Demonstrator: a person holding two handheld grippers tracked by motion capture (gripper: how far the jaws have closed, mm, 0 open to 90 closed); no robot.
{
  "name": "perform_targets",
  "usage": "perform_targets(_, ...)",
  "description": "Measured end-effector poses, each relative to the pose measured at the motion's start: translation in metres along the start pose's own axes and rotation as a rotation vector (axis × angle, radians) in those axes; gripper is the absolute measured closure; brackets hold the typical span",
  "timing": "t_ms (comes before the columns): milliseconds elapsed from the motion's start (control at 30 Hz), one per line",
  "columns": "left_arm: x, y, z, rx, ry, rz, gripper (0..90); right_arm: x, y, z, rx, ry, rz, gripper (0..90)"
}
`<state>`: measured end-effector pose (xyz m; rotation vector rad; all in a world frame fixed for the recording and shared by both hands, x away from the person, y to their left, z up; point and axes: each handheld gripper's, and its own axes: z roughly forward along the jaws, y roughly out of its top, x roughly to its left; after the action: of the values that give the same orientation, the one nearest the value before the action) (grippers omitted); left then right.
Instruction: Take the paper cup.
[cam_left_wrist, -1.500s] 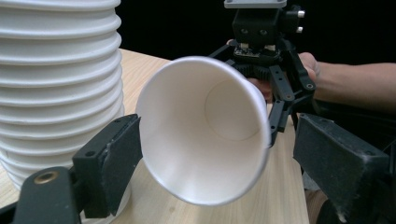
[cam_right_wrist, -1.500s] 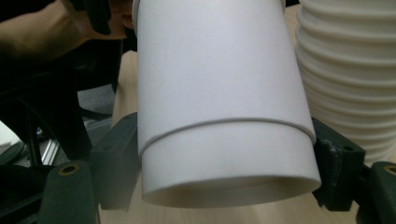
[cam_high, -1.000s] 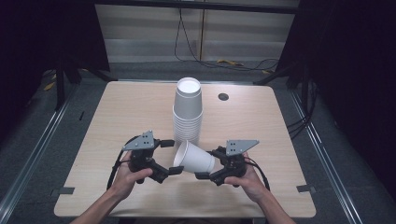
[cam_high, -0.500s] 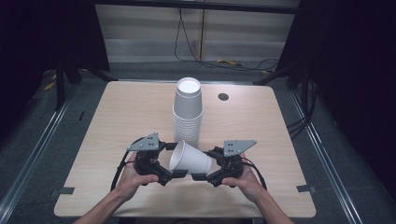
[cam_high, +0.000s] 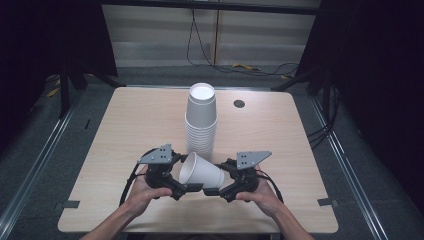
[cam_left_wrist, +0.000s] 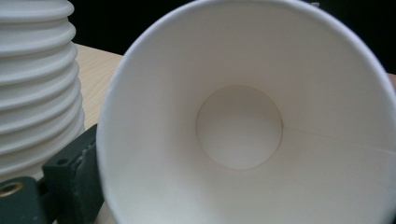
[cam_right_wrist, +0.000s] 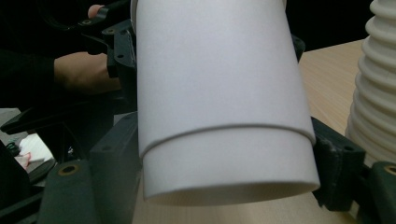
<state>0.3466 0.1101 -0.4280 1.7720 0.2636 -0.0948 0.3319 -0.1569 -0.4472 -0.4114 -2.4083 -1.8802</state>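
Note:
A single white paper cup (cam_high: 201, 172) lies sideways in the air just in front of the stack of white cups (cam_high: 201, 120). My right gripper (cam_high: 219, 184) is shut on its base end. In the right gripper view the fingers (cam_right_wrist: 112, 158) press on both sides of the cup (cam_right_wrist: 219, 93). The cup's open mouth (cam_left_wrist: 240, 126) faces my left gripper (cam_high: 184, 189), whose jaws have just been closing. One of its fingers (cam_left_wrist: 70, 182) lies outside the rim at the lower left. The cup hides the other, so I cannot tell if they grip.
The light wooden table (cam_high: 125, 125) has a small dark round inset (cam_high: 239, 103) at its far right. The cup stack stands right behind both grippers. Cables (cam_high: 250, 67) lie on the floor beyond the far edge, and metal rails run along both sides.
The cup in my right gripper has edged left, and its mouth now sits closer against my left gripper. The stack has not moved.

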Motion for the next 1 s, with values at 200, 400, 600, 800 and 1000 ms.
perform_targets(200,0.000,0.003,-0.003,0.022,0.002,0.022,7.4,0.001,0.000,0.003,0.018,-0.002,-0.007,22.8)
perform_targets(400,-0.001,0.003,-0.004,0.031,0.015,0.035,7.8,0.002,0.000,0.005,0.053,-0.019,-0.005,22.6)
perform_targets(600,0.001,0.005,-0.013,0.047,0.047,0.034,8.1,-0.001,-0.001,0.006,0.079,-0.029,0.013,19.1)
perform_targets(800,0.003,0.007,-0.017,0.068,0.069,0.023,8.2,-0.004,-0.002,0.008,0.123,-0.073,0.026,14.0)
perform_targets(1000,0.003,0.015,-0.028,0.076,0.097,0.033,8.1,-0.003,0.002,-0.002,0.177,-0.170,0.002,14.1)
